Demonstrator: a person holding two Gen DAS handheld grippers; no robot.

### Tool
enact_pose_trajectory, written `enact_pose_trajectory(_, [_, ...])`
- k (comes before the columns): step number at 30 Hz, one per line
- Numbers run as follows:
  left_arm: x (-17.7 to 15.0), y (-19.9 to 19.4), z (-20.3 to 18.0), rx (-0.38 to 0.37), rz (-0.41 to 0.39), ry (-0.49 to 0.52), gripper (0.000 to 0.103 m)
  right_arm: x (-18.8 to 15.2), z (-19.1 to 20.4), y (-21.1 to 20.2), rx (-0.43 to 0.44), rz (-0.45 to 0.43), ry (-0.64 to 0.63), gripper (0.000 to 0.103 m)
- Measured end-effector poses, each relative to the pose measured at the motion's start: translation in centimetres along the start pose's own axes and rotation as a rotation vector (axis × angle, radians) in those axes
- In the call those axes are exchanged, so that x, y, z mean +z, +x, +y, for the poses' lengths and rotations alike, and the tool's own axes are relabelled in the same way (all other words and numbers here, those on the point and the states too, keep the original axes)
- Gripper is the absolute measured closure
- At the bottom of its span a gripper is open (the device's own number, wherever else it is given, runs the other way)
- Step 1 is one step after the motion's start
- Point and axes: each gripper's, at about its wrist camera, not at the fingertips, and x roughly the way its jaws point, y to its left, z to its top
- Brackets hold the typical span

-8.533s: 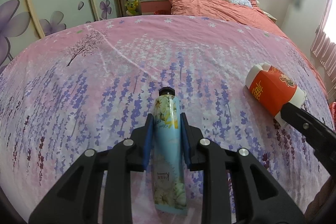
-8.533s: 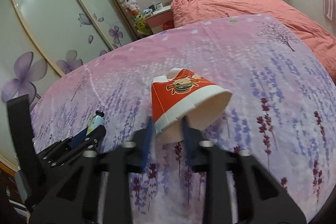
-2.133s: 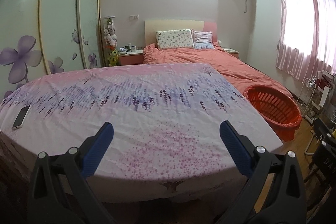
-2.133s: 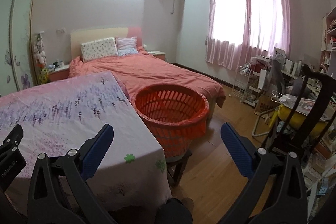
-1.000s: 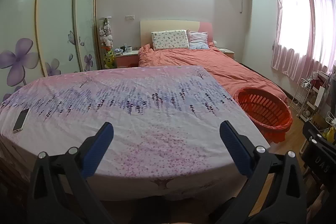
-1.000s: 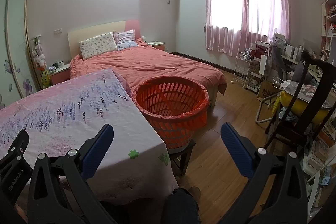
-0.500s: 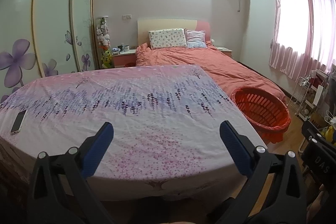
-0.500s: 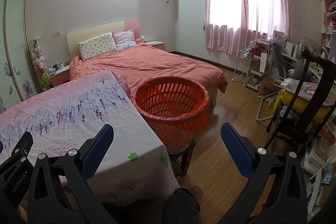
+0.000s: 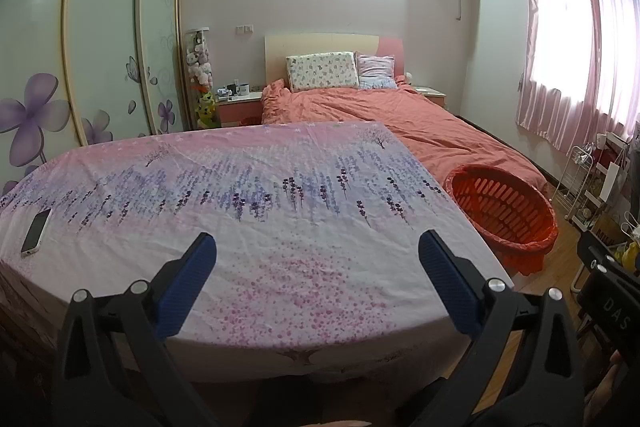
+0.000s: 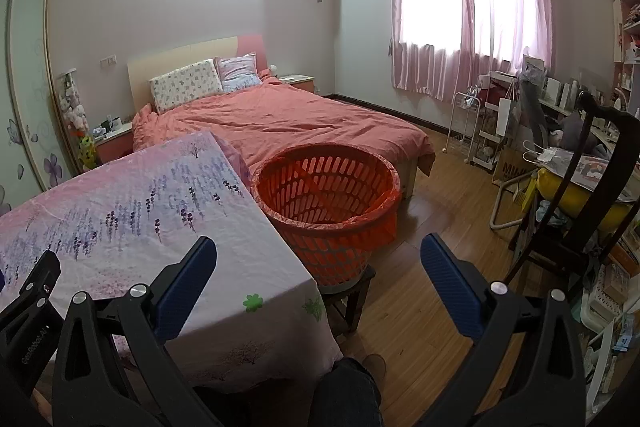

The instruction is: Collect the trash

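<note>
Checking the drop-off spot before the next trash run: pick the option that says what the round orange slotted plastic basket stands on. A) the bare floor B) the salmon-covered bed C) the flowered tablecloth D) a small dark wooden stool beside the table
D: in the right wrist view the round orange slotted plastic basket sits on a small dark wooden stool, whose legs show beneath it beside the table.

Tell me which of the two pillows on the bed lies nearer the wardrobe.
The wider white flower-print pillow; the smaller pink striped pillow lies beside it, toward the window side.

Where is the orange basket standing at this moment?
In both views the orange basket stands on a small dark stool, right of the flowered table and before the bed.
</note>
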Motion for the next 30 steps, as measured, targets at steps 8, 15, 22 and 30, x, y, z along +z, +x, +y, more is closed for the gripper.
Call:
enact_pose_trajectory(8, [0.06, 0.08, -0.06, -0.001, 0.002, 0.000, 0.004, 0.04, 0.02, 0.21, -0.001, 0.002, -0.001, 0.002])
enact_pose_trajectory(15, [0.04, 0.09, -0.08, 0.000, 0.002, -0.001, 0.004, 0.05, 0.01, 0.30, 0.000, 0.002, -0.003, 0.002])
enact_pose_trajectory(22, [0.04, 0.11, -0.07, -0.001, 0.001, -0.001, 0.004, -0.14, -0.19, 0.54, 0.002, 0.004, -0.006, 0.002])
enact_pose_trajectory(30, [0.05, 0.08, -0.12, 0.000, 0.001, -0.001, 0.004, -0.09, -0.13, 0.55, 0.002, 0.005, -0.007, 0.002])
